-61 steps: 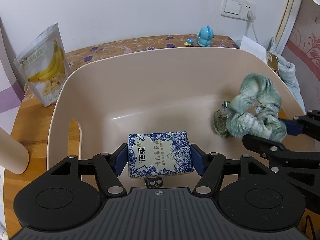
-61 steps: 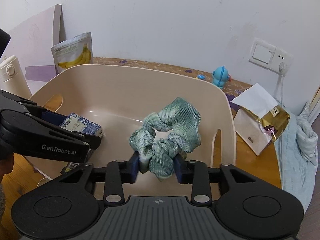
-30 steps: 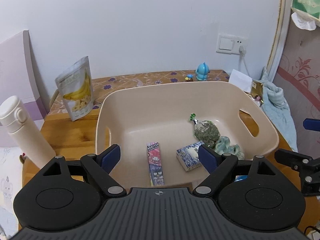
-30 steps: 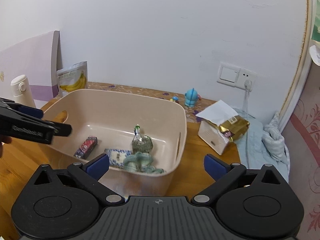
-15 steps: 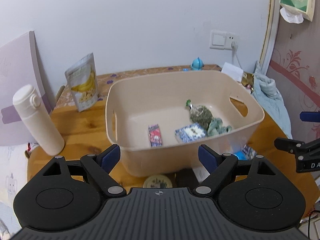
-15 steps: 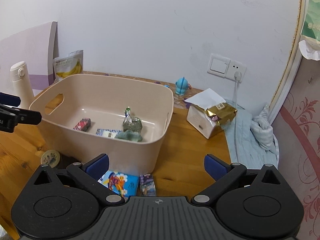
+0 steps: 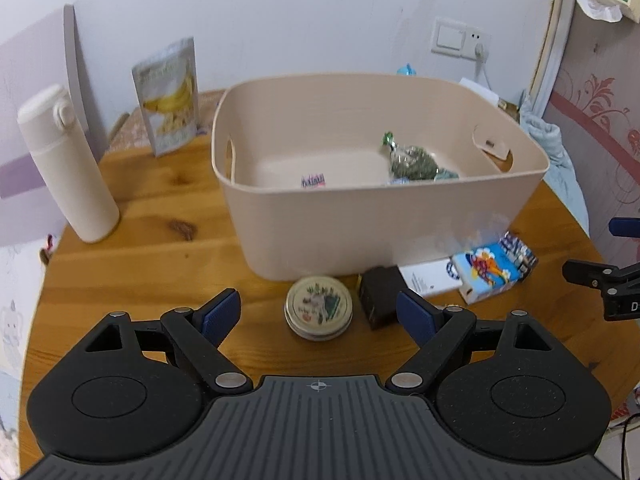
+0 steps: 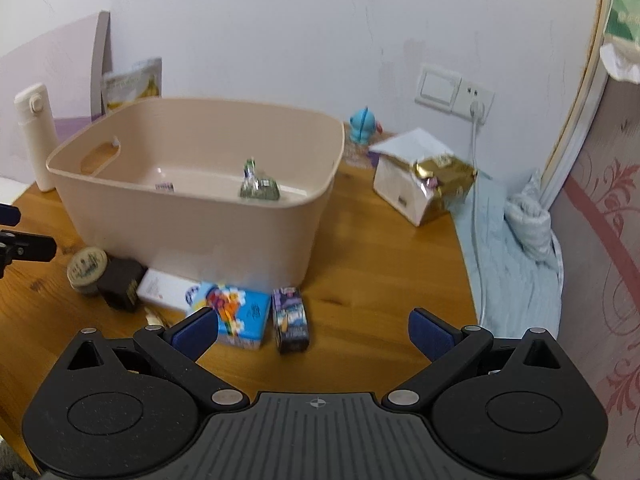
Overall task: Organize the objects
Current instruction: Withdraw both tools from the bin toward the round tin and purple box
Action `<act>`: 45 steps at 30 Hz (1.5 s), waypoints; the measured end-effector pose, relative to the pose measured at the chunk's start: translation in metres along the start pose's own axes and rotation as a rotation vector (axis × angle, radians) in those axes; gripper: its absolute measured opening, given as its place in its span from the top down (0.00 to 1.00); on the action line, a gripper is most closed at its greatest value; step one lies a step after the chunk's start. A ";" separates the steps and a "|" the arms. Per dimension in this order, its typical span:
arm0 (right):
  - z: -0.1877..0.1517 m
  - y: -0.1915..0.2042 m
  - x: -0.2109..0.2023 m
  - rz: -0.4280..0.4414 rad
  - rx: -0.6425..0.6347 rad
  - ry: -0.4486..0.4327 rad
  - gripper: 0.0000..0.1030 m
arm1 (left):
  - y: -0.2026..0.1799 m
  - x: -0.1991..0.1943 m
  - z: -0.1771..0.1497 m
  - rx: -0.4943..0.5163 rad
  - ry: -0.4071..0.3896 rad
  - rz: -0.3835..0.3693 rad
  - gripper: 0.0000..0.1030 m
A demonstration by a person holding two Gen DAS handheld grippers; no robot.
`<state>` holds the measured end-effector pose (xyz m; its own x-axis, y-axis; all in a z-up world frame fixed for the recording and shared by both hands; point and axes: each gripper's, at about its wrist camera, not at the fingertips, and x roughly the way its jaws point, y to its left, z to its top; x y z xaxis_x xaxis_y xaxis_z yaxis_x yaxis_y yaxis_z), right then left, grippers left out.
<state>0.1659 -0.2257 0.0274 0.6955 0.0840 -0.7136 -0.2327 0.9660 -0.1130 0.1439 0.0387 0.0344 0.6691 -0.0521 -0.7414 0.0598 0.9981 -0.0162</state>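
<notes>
A beige plastic bin stands on the round wooden table. Inside it I see a green packet and a pink strip pack. In front of the bin lie a round tin, a dark box, a white flat box, a colourful cartoon box and a small purple box. My left gripper is open and empty, just before the tin. My right gripper is open and empty, near the purple box.
A white thermos and a banana chips bag stand left of the bin. A blue toy, a white and gold package, a cable and a light blue cloth lie at the right.
Both grippers let go of the blue patterned box and the green scrunchie into the bin, opened, and drew back and down towards the items in front of the bin.
</notes>
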 end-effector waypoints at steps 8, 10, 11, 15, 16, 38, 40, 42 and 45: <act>-0.012 -0.002 0.022 -0.013 -0.008 0.045 0.00 | 0.002 0.023 -0.009 -0.026 0.046 -0.009 0.16; -0.014 -0.004 0.031 -0.021 0.002 0.066 0.00 | 0.003 0.027 -0.011 -0.035 0.055 -0.011 0.16; -0.016 -0.005 0.034 -0.022 0.008 0.073 0.00 | 0.004 0.030 -0.011 -0.039 0.060 -0.011 0.16; -0.021 -0.009 0.045 -0.001 0.027 0.087 0.00 | 0.006 0.042 -0.014 -0.043 0.105 -0.026 0.16; -0.022 -0.010 0.048 -0.002 0.028 0.093 0.00 | 0.007 0.044 -0.015 -0.046 0.111 -0.030 0.16; -0.023 -0.010 0.083 0.041 0.037 0.094 0.05 | 0.012 0.078 -0.015 -0.050 0.120 0.037 0.16; -0.023 -0.010 0.084 0.050 0.043 0.086 0.06 | 0.010 0.080 -0.015 -0.037 0.114 0.052 0.14; -0.023 -0.011 0.084 0.054 0.051 0.084 0.08 | 0.009 0.082 -0.016 -0.037 0.105 0.060 0.10; -0.022 -0.010 0.083 0.052 0.043 0.080 0.11 | 0.007 0.083 -0.016 -0.037 0.099 0.062 0.07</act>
<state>0.2114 -0.2332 -0.0461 0.6262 0.1160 -0.7710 -0.2360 0.9707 -0.0456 0.1876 0.0416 -0.0382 0.5939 0.0116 -0.8045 -0.0078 0.9999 0.0087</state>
